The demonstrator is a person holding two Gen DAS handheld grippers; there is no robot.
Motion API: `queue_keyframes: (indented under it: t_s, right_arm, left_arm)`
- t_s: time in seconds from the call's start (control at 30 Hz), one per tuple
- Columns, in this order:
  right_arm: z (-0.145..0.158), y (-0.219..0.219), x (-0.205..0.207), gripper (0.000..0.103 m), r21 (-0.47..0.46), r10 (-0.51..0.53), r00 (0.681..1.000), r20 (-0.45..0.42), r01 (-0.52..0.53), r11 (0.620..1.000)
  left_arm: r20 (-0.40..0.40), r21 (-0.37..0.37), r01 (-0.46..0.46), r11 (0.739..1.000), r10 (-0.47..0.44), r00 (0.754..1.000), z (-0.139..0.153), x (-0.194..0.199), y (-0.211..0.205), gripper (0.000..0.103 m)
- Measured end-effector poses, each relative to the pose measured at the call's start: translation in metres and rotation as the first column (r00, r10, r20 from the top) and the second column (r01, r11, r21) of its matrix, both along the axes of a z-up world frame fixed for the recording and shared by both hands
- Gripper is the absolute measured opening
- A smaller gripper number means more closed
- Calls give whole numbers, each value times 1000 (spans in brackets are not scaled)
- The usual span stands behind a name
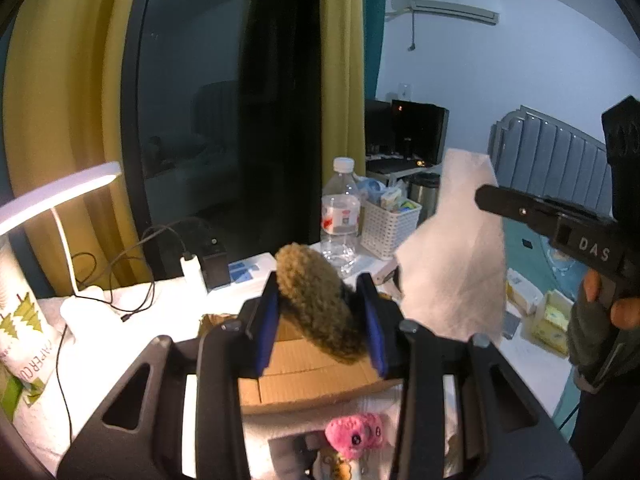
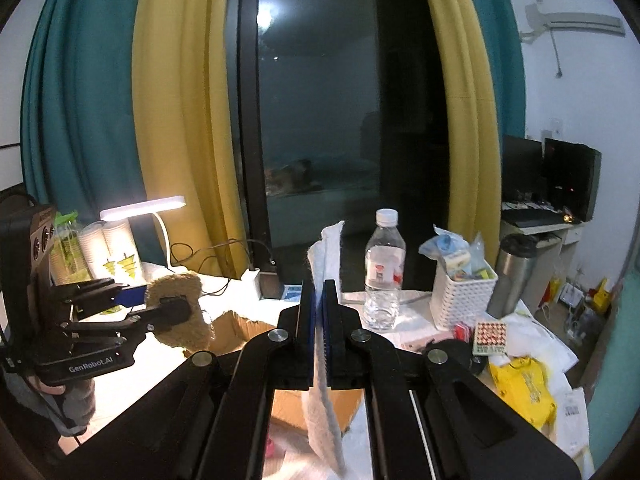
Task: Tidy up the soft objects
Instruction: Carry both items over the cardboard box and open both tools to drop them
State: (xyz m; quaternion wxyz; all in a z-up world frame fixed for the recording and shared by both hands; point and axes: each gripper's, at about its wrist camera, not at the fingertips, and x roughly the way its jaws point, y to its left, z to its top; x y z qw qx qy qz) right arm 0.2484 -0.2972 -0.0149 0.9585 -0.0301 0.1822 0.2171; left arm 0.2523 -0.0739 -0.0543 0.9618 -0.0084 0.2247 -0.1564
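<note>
My left gripper point(image 1: 318, 304) is shut on a brown fuzzy pad point(image 1: 316, 300) and holds it in the air above an open cardboard box point(image 1: 304, 376). The pad point(image 2: 178, 312) and left gripper point(image 2: 160, 304) also show in the right wrist view, at the left. My right gripper point(image 2: 319, 300) is shut on a white fluffy cloth point(image 2: 326, 264) that hangs down over the box point(image 2: 236, 332). In the left wrist view the cloth point(image 1: 452, 256) hangs at the right from the right gripper point(image 1: 486, 198). A pink plush toy point(image 1: 354, 434) lies below the box.
A water bottle point(image 2: 384, 272), a white basket point(image 2: 460, 296) of packets, a steel tumbler point(image 2: 514, 276) and a yellow bag point(image 2: 524, 388) stand on the table. A lit desk lamp point(image 2: 144, 210), paper cups point(image 2: 116, 256) and a charger with cables point(image 1: 192, 272) are at the left.
</note>
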Motion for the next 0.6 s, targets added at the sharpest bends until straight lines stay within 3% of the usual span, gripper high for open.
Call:
queue_keyframes:
  t_s: [0.4, 0.6]
  right_arm:
    - [-47, 18, 60, 4, -4, 10, 996, -88, -10, 1000]
    - [-106, 18, 84, 4, -24, -19, 969, -244, 13, 1000]
  left_arm:
    - [-102, -22, 4, 1000, -7, 995, -42, 43, -8, 38]
    - [-182, -26, 31, 999, -35, 983, -71, 59, -23, 38]
